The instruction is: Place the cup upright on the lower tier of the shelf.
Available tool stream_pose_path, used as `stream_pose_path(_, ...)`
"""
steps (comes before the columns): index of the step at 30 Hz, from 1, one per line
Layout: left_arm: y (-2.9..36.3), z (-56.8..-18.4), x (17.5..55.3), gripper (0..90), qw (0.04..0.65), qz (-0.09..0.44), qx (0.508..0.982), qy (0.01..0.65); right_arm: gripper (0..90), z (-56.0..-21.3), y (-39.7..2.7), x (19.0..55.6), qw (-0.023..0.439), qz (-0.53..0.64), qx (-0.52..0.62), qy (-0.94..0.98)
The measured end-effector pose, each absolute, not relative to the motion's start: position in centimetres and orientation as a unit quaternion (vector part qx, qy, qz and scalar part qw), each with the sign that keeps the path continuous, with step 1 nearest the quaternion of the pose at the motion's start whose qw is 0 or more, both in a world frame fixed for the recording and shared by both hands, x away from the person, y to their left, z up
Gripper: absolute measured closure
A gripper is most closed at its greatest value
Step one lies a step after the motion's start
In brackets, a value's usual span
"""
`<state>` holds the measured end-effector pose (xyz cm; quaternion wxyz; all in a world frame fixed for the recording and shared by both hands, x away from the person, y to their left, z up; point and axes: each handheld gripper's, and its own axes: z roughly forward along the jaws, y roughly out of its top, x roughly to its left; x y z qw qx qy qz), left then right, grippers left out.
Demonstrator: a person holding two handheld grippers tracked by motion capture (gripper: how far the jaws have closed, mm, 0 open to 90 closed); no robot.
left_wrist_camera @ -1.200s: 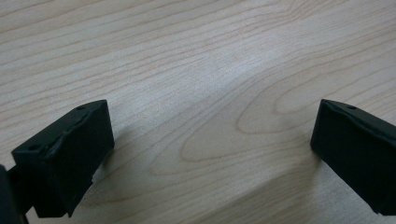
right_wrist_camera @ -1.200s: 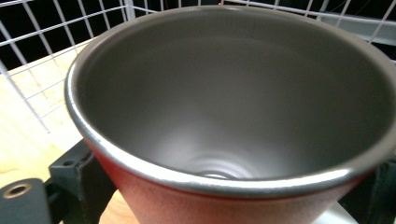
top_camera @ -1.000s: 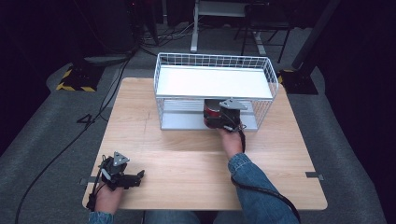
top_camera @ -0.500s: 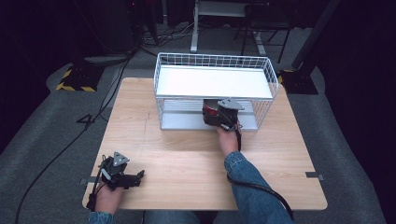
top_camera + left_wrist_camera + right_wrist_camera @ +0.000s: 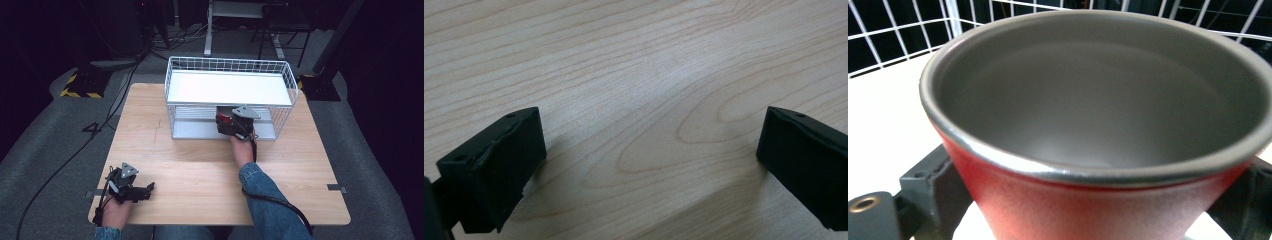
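At the near left corner of the table (image 5: 200,175), the left gripper (image 5: 145,190) rests low over bare wood, close to the near edge. Its jaws stand wide apart with nothing between them; in the left gripper view only wood grain lies between the two black pads.

A broad stretch of open tabletop runs from that hand to the rack (image 5: 180,107), and similar open wood lies to the right of the person's denim sleeve (image 5: 260,185).

Farther in, the right gripper (image 5: 227,122) reaches across the middle of the table to the front of the white wire rack, at the opening beneath its upper shelf. Its jaws are partly closed on either side of a red cup (image 5: 1088,200) with a grey inside, gripping it by the lower body below the rim; the cup's mouth tilts toward the camera in the right gripper view. White shelf surface and wire mesh (image 5: 893,30) stand just behind the cup.

The rack sits toward the far edge of the table, with strips of wood open on its left and right. Beyond it lie dark floor and cables.
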<state>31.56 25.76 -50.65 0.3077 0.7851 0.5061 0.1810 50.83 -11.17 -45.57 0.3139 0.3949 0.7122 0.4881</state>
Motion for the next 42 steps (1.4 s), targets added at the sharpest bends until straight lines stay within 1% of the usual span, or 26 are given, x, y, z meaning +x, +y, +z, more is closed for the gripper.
stream_pose_path(5, 25.8, -50.6, 31.6, 0.0, 0.307, 0.181, 0.785, 0.506, 6.2, -45.5, -11.3, 50.8, 0.311, 0.489, 0.389, 0.716)
stream_pose_path(8, 25.8, -50.6, 31.6, 0.0, 0.308, 0.181, 0.785, 0.506, 0.0, -45.5, -11.4, 50.9, 0.314, 0.492, 0.397, 0.708)
stream_pose_path(23, 25.8, -50.6, 31.7, 0.0, 0.307, 0.182, 0.787, 0.503, 0.0, -45.1, -12.2, 49.9, 0.291, 0.494, 0.387, 0.722)
stream_pose_path(34, 25.8, -50.6, 31.7, 0.0, 0.307, 0.183, 0.786, 0.505, 0.0, -44.0, -14.7, 47.8, 0.282, 0.492, 0.38, 0.73)
stream_pose_path(38, 25.8, -50.7, 31.6, 0.0, 0.307, 0.183, 0.786, 0.505, 0.0, -43.6, -15.4, 46.8, 0.266, 0.495, 0.383, 0.733)
stream_pose_path(42, 25.8, -50.7, 31.6, 0.0, 0.308, 0.183, 0.784, 0.507, 0.0, -43.1, -16.2, 45.7, 0.261, 0.492, 0.376, 0.741)
